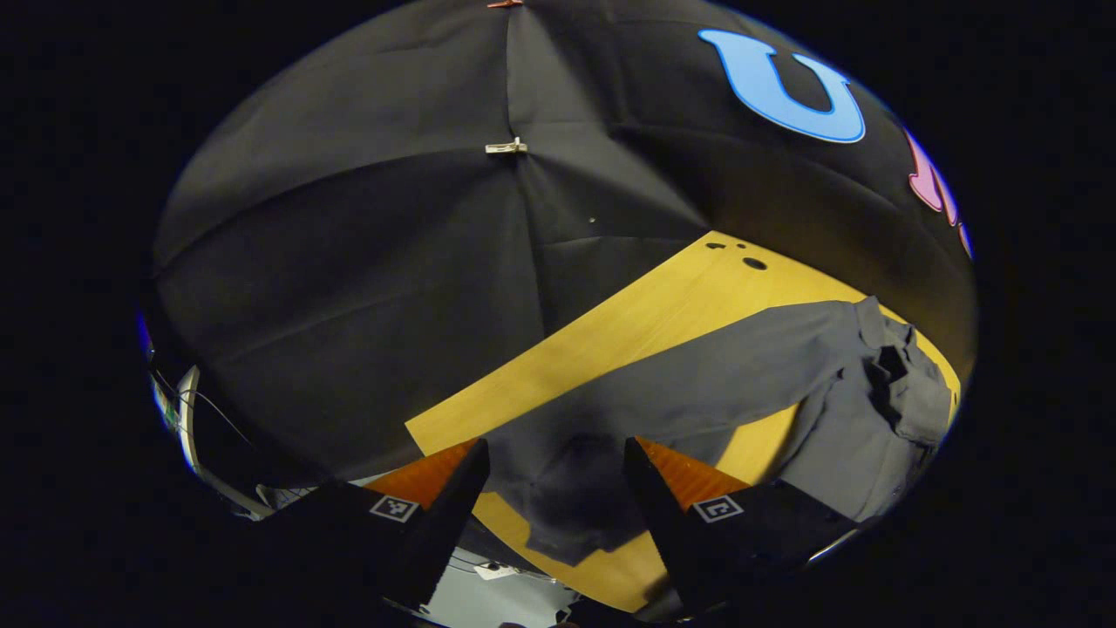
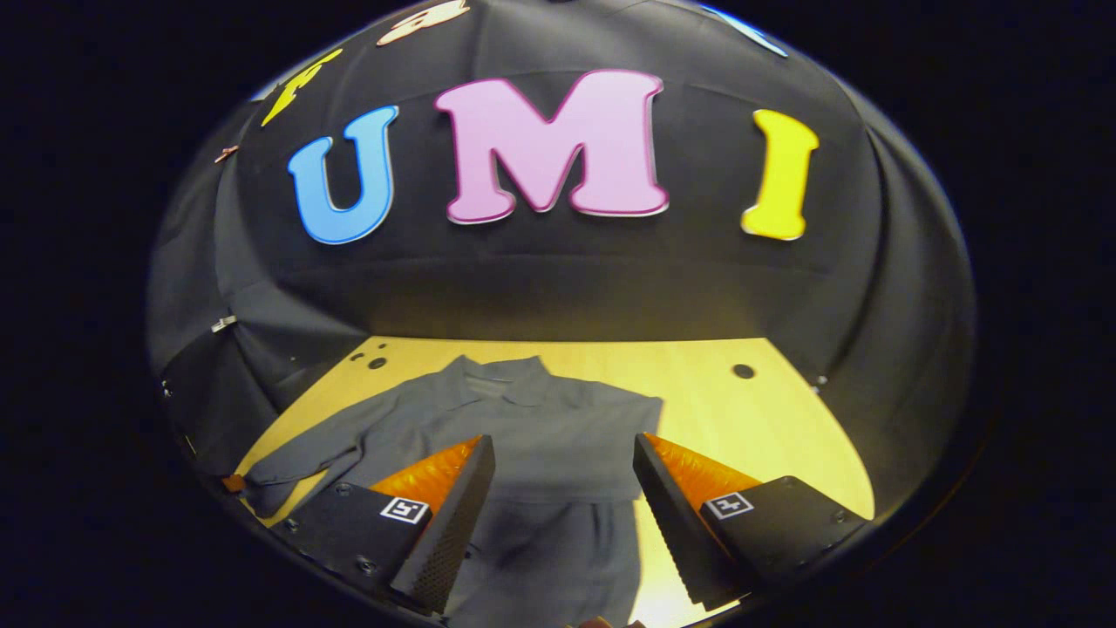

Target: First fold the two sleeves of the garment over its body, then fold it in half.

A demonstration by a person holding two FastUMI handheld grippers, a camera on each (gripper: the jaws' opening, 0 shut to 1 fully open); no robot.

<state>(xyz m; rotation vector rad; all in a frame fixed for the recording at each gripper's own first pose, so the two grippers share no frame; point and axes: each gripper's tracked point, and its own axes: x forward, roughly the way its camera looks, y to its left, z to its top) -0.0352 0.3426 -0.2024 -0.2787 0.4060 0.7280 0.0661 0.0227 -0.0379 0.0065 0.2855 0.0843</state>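
Two claws are hanging over a grey garment that is lying flat on the yellow tabletop. In the left gripper view, the left claw is standing wide apart, its fingers straddling the cuff end of one sleeve without pinching it; whether they are touching the cloth cannot be told. That sleeve is stretching in a long band from the claw toward the garment's body, whose crumpled collar region is lying near the tabletop's far edge. In the right gripper view, the right claw is also spread wide, holding nothing, hovering above the garment's lower body. From here the garment's long axis is running from the claw toward the booth wall, collar pointing at the wall and hem nearest the claw. One sleeve is reaching out sideways from the body, while the other sleeve is already lying folded across the body's chest.
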